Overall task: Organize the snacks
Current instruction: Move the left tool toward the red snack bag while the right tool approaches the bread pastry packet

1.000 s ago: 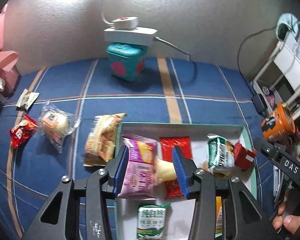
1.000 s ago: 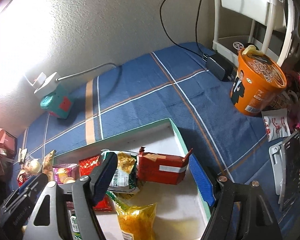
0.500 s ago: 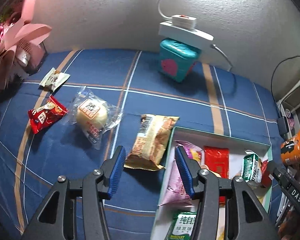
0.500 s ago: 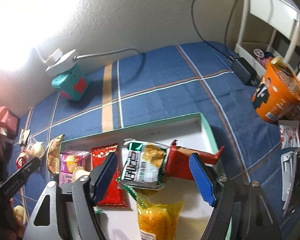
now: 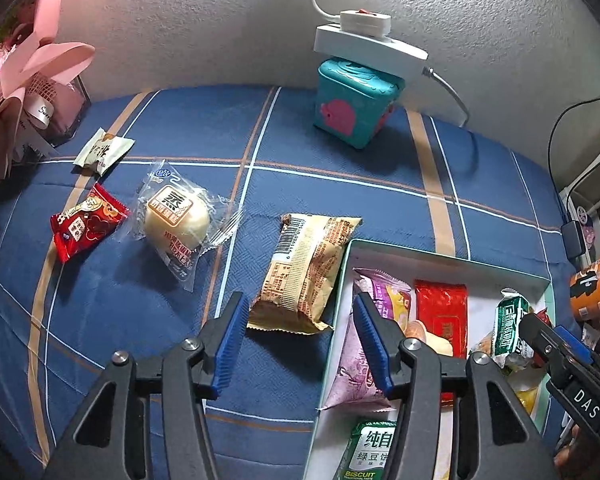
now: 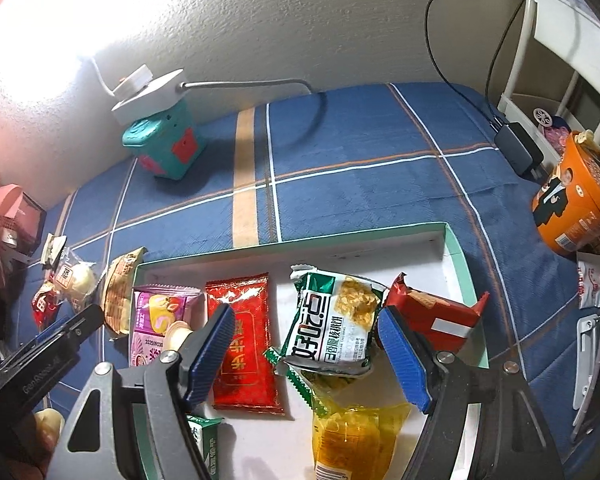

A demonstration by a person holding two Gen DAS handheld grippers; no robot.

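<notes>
A white tray with a green rim holds several snack packs: a purple pack, a red sachet, a green-and-white pack, a red box and a yellow bag. A tan wrapped cake lies on the blue cloth just left of the tray. My left gripper is open and empty, low over the tan cake's near end. My right gripper is open and empty over the tray, around the green-and-white pack.
Left on the cloth lie a clear-wrapped bun, a red packet and a small white packet. A teal box with a power strip stands at the back wall. An orange noodle cup stands right of the tray.
My left gripper let go of the purple pack in the tray and moved left, over the tan cake. My right gripper shifted left over the tray, still open.
</notes>
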